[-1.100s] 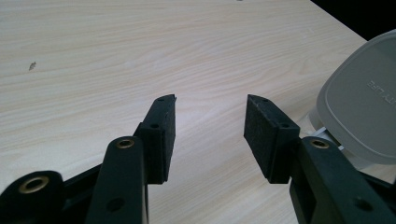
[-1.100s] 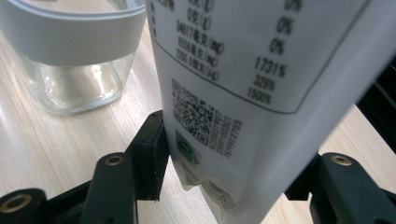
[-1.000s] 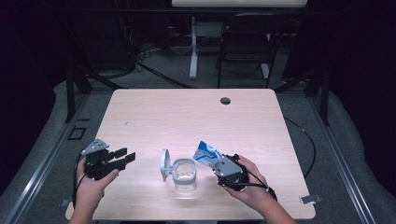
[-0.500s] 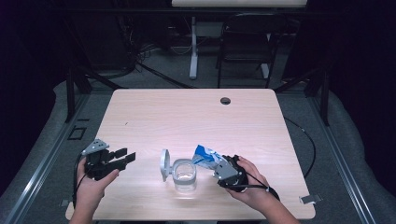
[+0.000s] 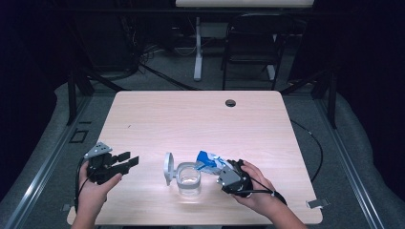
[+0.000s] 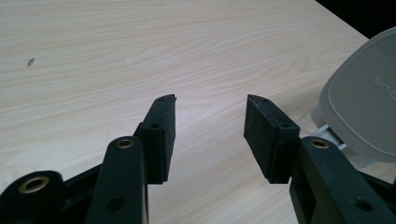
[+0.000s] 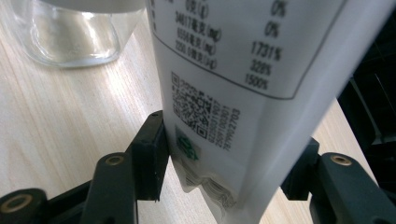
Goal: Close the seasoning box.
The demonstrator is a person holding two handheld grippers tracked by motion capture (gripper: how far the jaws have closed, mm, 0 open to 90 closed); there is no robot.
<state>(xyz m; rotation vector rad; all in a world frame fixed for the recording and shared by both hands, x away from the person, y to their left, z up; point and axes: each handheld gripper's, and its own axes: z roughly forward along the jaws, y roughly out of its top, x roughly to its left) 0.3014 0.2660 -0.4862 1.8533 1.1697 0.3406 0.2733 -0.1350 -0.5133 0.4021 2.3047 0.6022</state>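
A clear glass jar (image 5: pixel 189 177) stands near the table's front edge, its grey hinged lid (image 5: pixel 168 168) flipped open to the left. My right gripper (image 5: pixel 220 168) is shut on the bottom end of a blue and white pouch (image 5: pixel 209 160), which leans toward the jar's mouth. In the right gripper view the pouch (image 7: pixel 224 70) with its printed label and QR code sits between the jaws of the right gripper (image 7: pixel 233 135), and the jar (image 7: pixel 70 32) is just beyond. My left gripper (image 5: pixel 129 159) stands open left of the jar, nothing between the jaws of the left gripper (image 6: pixel 210 105); the lid (image 6: pixel 364 107) is at its right.
The light wooden table (image 5: pixel 191 119) has a dark cable hole (image 5: pixel 230 102) near its far edge. A chair (image 5: pixel 250 52) and a table leg (image 5: pixel 197 47) stand on the floor beyond. A cable (image 5: pixel 313 143) trails off the right side.
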